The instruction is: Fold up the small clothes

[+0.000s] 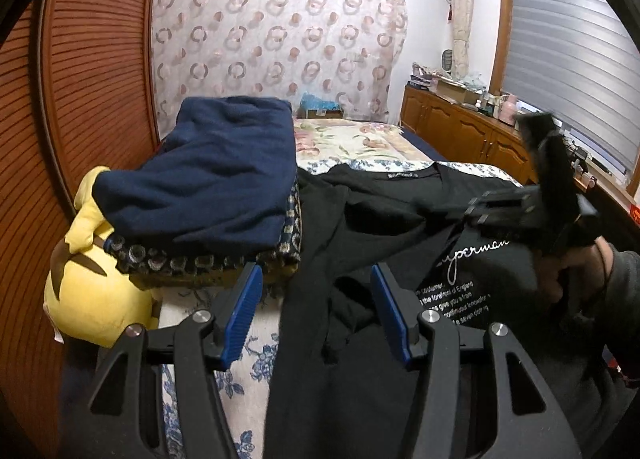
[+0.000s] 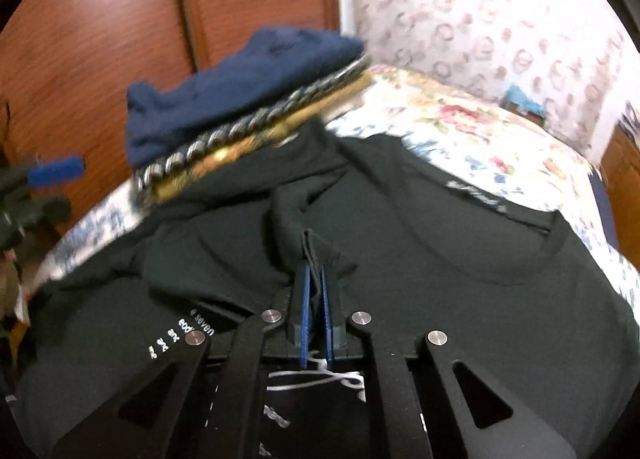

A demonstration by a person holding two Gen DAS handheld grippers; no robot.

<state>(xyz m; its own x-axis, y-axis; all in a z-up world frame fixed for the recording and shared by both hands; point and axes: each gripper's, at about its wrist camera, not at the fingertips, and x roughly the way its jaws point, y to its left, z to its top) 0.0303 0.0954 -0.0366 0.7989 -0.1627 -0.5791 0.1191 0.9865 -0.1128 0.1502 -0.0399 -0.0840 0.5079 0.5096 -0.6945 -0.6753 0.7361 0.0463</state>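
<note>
A black T-shirt [image 1: 380, 219] with white lettering lies rumpled on the bed, collar toward the far side. My left gripper [image 1: 316, 299] hovers open over its left part, blue pads wide apart and not pressing the cloth. My right gripper [image 2: 315, 271] is shut on a pinched fold of the T-shirt [image 2: 440, 251], and a tuft of black cloth sticks out past the fingertips. In the left wrist view the right gripper [image 1: 470, 211] reaches in from the right, held by a hand [image 1: 572, 267]. A blue pad [image 2: 56, 171] of the left gripper shows at the left edge.
A stack of folded clothes topped by a navy garment [image 1: 208, 171] sits just left of the shirt, also seen as the navy garment [image 2: 224, 99]. A yellow plush toy [image 1: 92, 291] lies beside it by the wooden wardrobe door [image 1: 92, 79]. The floral bedcover [image 1: 352, 143] stretches behind; a wooden cabinet [image 1: 460, 127] stands at the right.
</note>
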